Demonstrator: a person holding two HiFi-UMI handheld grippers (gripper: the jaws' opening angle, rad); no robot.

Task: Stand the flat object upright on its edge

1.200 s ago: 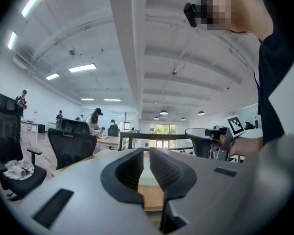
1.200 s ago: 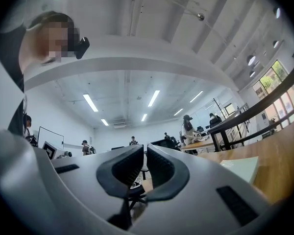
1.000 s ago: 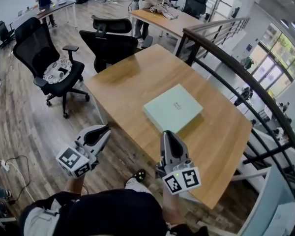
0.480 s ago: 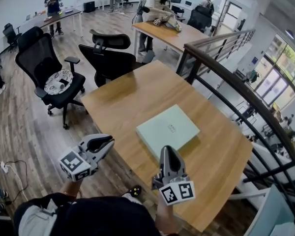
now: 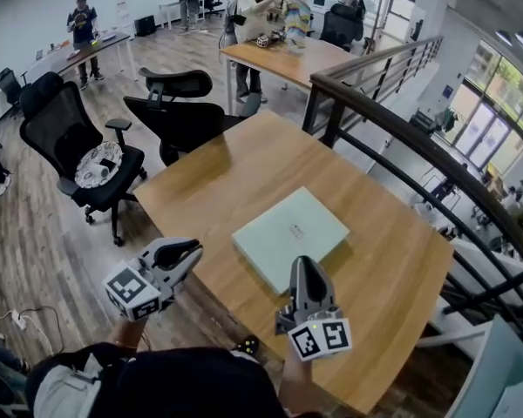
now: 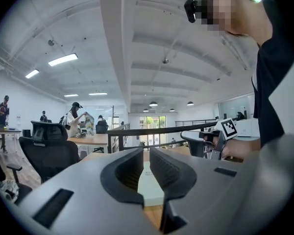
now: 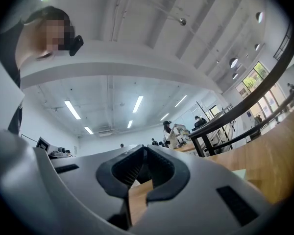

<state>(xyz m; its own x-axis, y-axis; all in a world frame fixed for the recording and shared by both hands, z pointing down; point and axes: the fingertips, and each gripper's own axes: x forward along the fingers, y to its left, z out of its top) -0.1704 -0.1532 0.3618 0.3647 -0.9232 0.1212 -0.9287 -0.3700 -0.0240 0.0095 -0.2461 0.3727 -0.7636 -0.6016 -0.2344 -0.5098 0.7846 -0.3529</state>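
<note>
Hovering over the near edge of the wooden surface (image 5: 244,159), the right tool (image 5: 303,266) has its jaws pressed together, and nothing is between them. The left tool (image 5: 190,252) is at its 9 o'clock side, off the edge of the surface and above the floor (image 5: 44,233). Its jaws are also together and empty, as the left gripper view shows (image 6: 144,153).

The pale green flat box (image 5: 289,233) lies flat on the surface, not on its edge. It is just beyond the tips of the right tool at 12 o'clock, not touching them, and at about 2 o'clock from the left tool. Farther out, black office chairs (image 5: 83,138) stand at 10 o'clock and a dark railing (image 5: 401,133) runs at 2 o'clock.
</note>
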